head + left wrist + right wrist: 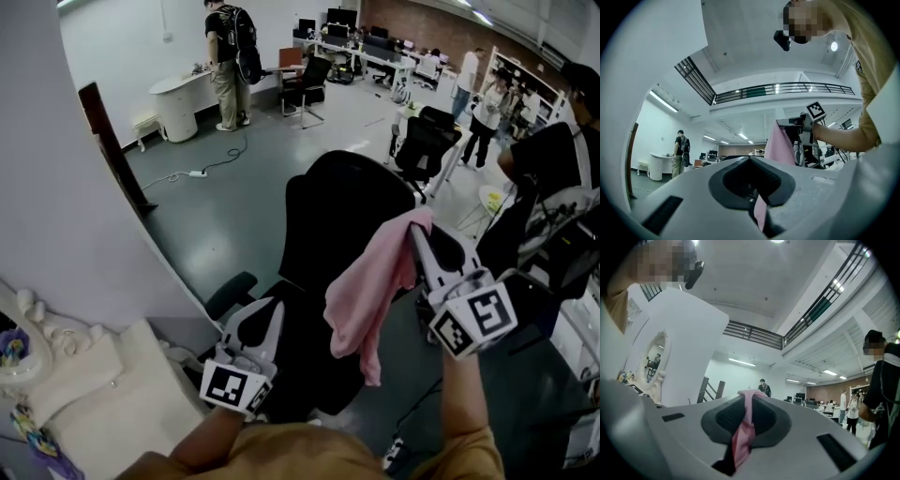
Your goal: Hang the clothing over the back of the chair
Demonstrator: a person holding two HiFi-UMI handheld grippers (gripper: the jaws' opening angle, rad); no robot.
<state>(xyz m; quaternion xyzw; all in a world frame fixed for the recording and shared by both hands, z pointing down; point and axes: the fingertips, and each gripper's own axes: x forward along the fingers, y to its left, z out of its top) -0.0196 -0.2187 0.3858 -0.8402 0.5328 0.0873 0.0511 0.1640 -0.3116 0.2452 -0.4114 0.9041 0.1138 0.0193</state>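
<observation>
Hanging from the right gripper (418,231), the clothing (370,291) is seen as a plain, pale pink piece of soft cloth, creased and folded on itself. It is bunched into a narrow neck at the top, where it is gripped. It is spread wider through the middle and drawn down to a thin tail at the bottom. Its long axis is held close to upright, leaning from the jaws at upper right to the tail at lower left in the head view, so that the gathered end is pointed up and the loose end down. The right jaws are closed tight on it: in the right gripper view a fold is wrapped over their tips and a pink strip is pinched along the slit between the pads. The clothing is carried in the air on the person's side of the black chair (347,202), by the right edge of its back and below that back's top edge; nothing is draped over the edge yet. The left gripper (261,314) is held lower, before the back's left edge and apart from the cloth, its jaws brought together. A pale pink sliver is shown in their slit, but whether it is pinched or merely glimpsed through cannot be told.
</observation>
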